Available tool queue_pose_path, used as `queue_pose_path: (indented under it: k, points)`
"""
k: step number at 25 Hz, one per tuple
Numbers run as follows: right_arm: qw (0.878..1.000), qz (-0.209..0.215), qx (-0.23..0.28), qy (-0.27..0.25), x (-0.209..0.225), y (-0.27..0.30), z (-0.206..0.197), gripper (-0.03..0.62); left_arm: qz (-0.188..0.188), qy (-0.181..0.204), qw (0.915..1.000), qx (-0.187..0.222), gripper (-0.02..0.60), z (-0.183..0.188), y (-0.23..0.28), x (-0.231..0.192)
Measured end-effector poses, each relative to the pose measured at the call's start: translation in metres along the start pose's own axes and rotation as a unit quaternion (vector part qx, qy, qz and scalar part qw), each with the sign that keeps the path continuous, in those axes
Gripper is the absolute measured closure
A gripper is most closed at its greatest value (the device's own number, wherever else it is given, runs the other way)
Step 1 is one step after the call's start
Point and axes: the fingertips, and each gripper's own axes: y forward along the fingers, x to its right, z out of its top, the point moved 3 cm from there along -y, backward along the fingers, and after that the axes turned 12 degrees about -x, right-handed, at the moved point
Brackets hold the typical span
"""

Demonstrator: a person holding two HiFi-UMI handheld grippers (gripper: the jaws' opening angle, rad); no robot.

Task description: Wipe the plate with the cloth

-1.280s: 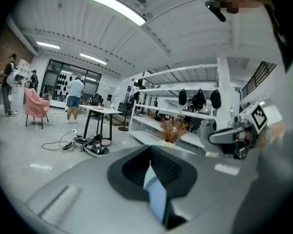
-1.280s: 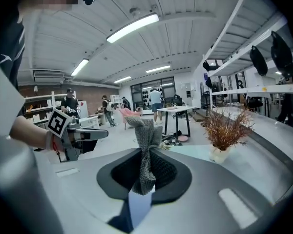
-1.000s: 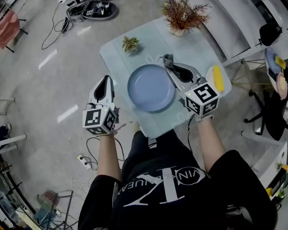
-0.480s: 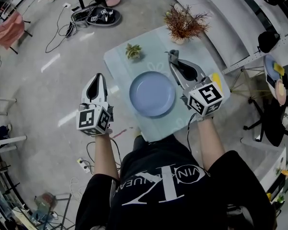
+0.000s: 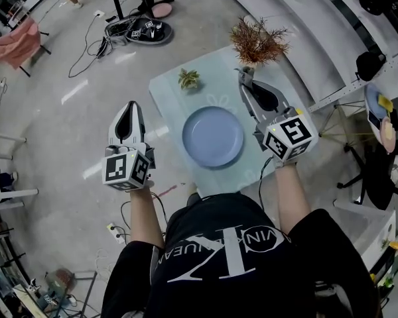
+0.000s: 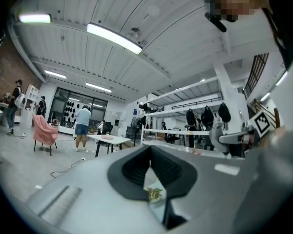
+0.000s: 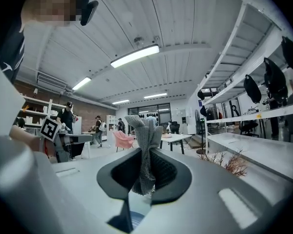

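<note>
Two grippers flank the plate [image 5: 212,136]; right gripper [image 5: 245,79] fingers [image 7: 170,172] clench the cloth [image 7: 146,145]; left gripper [image 5: 131,105] fingers [image 6: 131,172] pressed together.

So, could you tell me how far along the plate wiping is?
Done: the right tongs have the cloth pinched. In hand: they hover beside the plate, not touching it. Left: the wipe itself. The left tongs, shut and empty, hang off the table's left side.

The black T-shirt [image 5: 232,257] at the near edge bears white print, upside down from here: a large K; small letters VIN to its right. The small letters on its left are too unclear to read.
</note>
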Motion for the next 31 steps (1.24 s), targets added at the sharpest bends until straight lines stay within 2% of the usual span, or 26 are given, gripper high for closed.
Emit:
queue_pose_path:
  k: [5, 10, 31]
  points:
    - [1.0, -0.002, 0.01, -0.001, -0.001, -0.005, 0.006, 0.546, 0.007, 0.009, 0.9999, 0.013, 0.581, 0.011, -0.006, 0.001]
    - [1.0, -0.005, 0.015, -0.004, 0.0, -0.012, 0.011, 0.546, 0.003, -0.001, 0.9998, 0.021, 0.581, 0.014, -0.014, 0.006]
    - [0.999, 0.013, 0.03, 0.007, 0.003, -0.029, 0.007, 0.546, 0.012, 0.009, 0.9998, 0.013, 0.581, 0.009, -0.024, 0.026]
